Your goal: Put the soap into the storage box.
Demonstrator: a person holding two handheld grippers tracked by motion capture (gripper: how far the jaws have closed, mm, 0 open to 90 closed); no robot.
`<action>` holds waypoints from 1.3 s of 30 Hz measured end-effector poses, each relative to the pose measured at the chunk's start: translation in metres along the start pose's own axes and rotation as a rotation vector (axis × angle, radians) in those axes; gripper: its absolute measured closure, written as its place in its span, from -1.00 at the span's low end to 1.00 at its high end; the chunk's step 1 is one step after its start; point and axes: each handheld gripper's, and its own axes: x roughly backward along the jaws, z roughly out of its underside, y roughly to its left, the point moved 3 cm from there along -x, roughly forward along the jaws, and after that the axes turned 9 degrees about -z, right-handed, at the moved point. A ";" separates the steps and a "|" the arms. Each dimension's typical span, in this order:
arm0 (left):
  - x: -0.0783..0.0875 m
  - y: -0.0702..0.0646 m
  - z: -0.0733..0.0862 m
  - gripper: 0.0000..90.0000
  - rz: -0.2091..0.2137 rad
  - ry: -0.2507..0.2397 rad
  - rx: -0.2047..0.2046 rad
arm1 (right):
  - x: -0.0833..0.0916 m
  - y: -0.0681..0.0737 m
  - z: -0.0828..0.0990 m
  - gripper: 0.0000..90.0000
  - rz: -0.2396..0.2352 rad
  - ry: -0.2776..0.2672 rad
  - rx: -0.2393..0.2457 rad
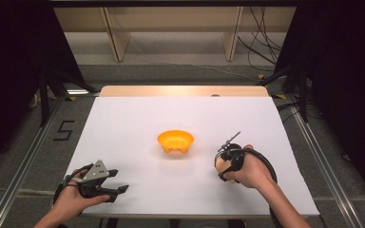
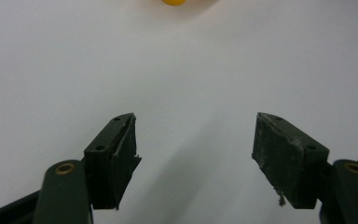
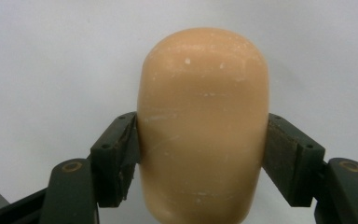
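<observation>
A smooth tan egg-shaped object (image 3: 203, 126) stands between the jaws of my right gripper (image 3: 203, 154), and both pads press on its sides. In the high view that gripper (image 1: 225, 166) sits right of centre, with the tan object (image 1: 222, 165) partly hidden by the hand. An orange bowl (image 1: 175, 140) rests in the middle of the white table (image 1: 138, 118), left of and beyond the right gripper. My left gripper (image 1: 119, 183) lies near the front left edge, its jaws wide apart over bare table (image 2: 196, 149). The orange bowl's edge (image 2: 173, 2) peeks in at the top of the left gripper view.
The white sheet covers a wooden table whose far edge (image 1: 185, 90) shows bare. Dark curtains flank both sides. Cables (image 1: 261, 42) lie on the floor beyond, near wooden shelf legs. A black "5" mark (image 1: 64, 129) is on the floor at the left.
</observation>
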 end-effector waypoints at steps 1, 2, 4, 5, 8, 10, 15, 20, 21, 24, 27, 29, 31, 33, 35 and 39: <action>0.000 0.000 0.000 -0.33 0.000 -0.001 0.001 | 0.001 0.001 0.002 -0.25 -0.005 -0.027 -0.025; 0.000 0.000 0.000 -0.33 0.000 -0.003 0.008 | 0.003 -0.001 0.002 -0.25 0.006 -0.034 -0.019; 0.000 0.000 -0.001 -0.33 0.002 -0.007 0.018 | 0.004 -0.002 0.003 -0.25 -0.004 -0.044 -0.025; -0.001 -0.001 0.000 -0.33 0.007 -0.006 0.036 | 0.006 -0.002 0.004 -0.25 -0.022 -0.053 -0.009; 0.000 0.000 -0.001 -0.33 0.000 -0.008 0.024 | 0.006 -0.003 0.005 -0.25 0.016 -0.080 -0.022; 0.000 0.001 -0.001 -0.33 -0.001 -0.014 0.014 | 0.006 -0.001 0.005 -0.25 -0.011 -0.104 -0.025; 0.001 0.001 -0.001 -0.33 -0.004 -0.020 0.013 | 0.007 0.001 0.008 -0.25 -0.002 -0.151 -0.051; 0.001 0.001 -0.001 -0.33 -0.004 -0.020 0.012 | 0.005 -0.001 0.009 -0.25 -0.001 -0.197 -0.054; 0.001 0.001 -0.001 -0.33 -0.002 -0.020 0.024 | 0.005 0.000 0.010 -0.25 0.000 -0.198 -0.063; 0.002 0.002 -0.002 -0.33 -0.003 -0.024 0.013 | 0.005 -0.001 0.010 -0.25 0.011 -0.199 -0.052; 0.001 0.001 -0.001 -0.33 0.000 -0.022 0.015 | 0.004 -0.002 0.010 -0.25 0.009 -0.214 -0.052; 0.002 0.001 -0.002 -0.33 -0.001 -0.026 0.015 | 0.005 -0.001 0.009 -0.25 0.007 -0.224 -0.061; 0.001 0.000 -0.001 -0.33 0.000 -0.025 0.043 | 0.005 -0.001 0.009 -0.25 0.010 -0.225 -0.060; 0.001 0.000 -0.001 -0.33 -0.001 -0.024 0.044 | 0.006 -0.002 0.009 -0.25 0.022 -0.240 -0.055; 0.001 0.000 -0.001 -0.33 -0.001 -0.025 0.045 | 0.006 -0.001 0.009 -0.25 0.022 -0.244 -0.055; 0.002 0.002 -0.002 -0.33 -0.005 -0.028 0.021 | 0.008 -0.001 0.008 -0.25 0.029 -0.266 -0.057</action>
